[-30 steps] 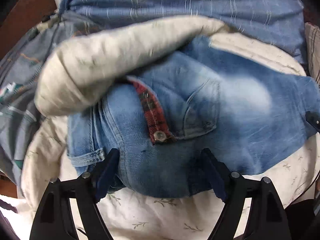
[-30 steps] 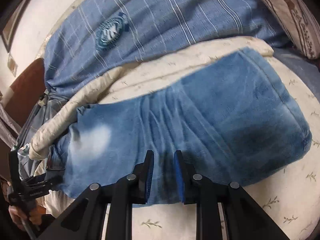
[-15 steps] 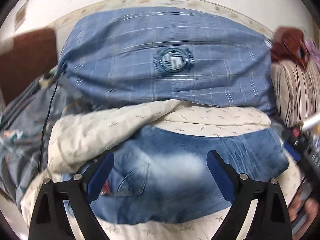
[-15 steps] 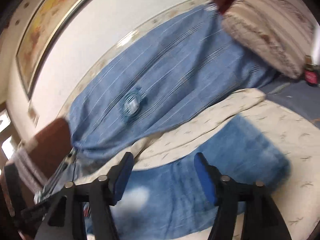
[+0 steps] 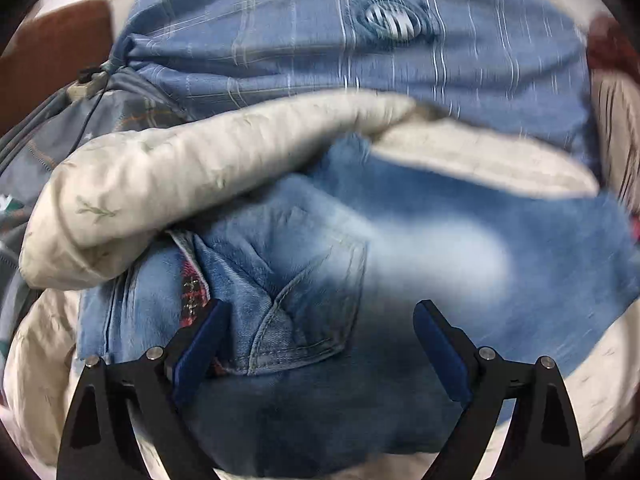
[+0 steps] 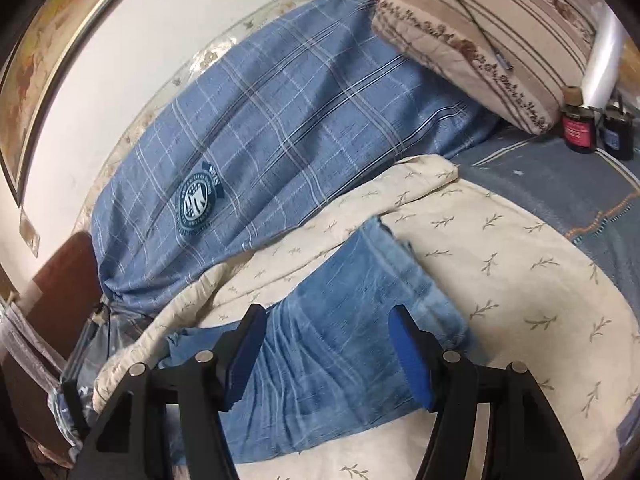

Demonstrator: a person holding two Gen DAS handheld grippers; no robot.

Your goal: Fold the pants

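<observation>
jeans (image 5: 400, 264) folded flat, faded blue, back pocket (image 5: 304, 312) showing.

No text can be read. Round dark-blue crest (image 6: 199, 201) on the blue checked cover (image 6: 304, 120): ring lettering too small to make out; blurred in the left wrist view. Labels on the two small jars (image 6: 578, 128) beside the striped pillow (image 6: 488, 28): illegible.

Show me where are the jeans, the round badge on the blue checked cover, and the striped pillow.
jeans (image 6: 340, 360), right wrist view, on the creased folded leg.
round badge (image 6: 197, 202), right wrist view, on its centre.
striped pillow (image 6: 492, 20), right wrist view, on its top face.
</observation>
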